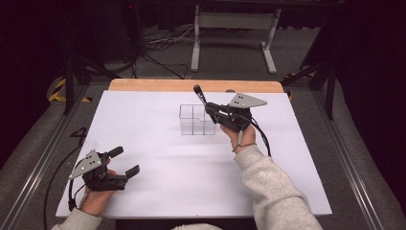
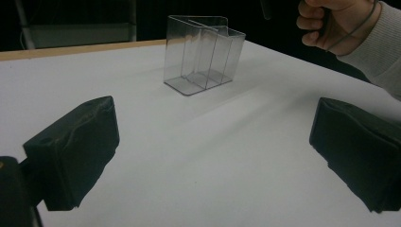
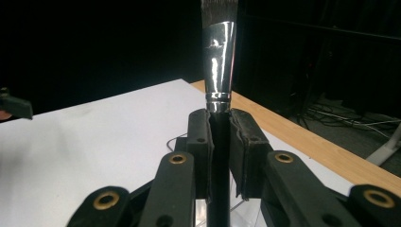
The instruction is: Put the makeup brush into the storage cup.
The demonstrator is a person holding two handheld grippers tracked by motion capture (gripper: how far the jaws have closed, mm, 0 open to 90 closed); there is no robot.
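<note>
A clear plastic organizer (image 1: 194, 120) with several compartments stands upright in the middle of the white table; in the left gripper view the organizer (image 2: 203, 56) is ahead of the jaws. My right gripper (image 1: 210, 114) hovers at its right side, shut on a brush (image 1: 198, 93) that points up and away. In the right gripper view the pads of that gripper (image 3: 220, 127) clamp the brush (image 3: 218, 56) just below its shiny metal ferrule, the dark bristles at the top edge. My left gripper (image 1: 124, 161) rests near the front left corner, open, with nothing between the jaws of that gripper (image 2: 213, 151).
The white table cover (image 1: 158, 191) ends in a bare wooden strip (image 1: 191, 85) at the far side. Beyond it stand a white metal frame (image 1: 234, 28) and loose cables (image 1: 158, 43) on the floor. Metal rails run along both table sides.
</note>
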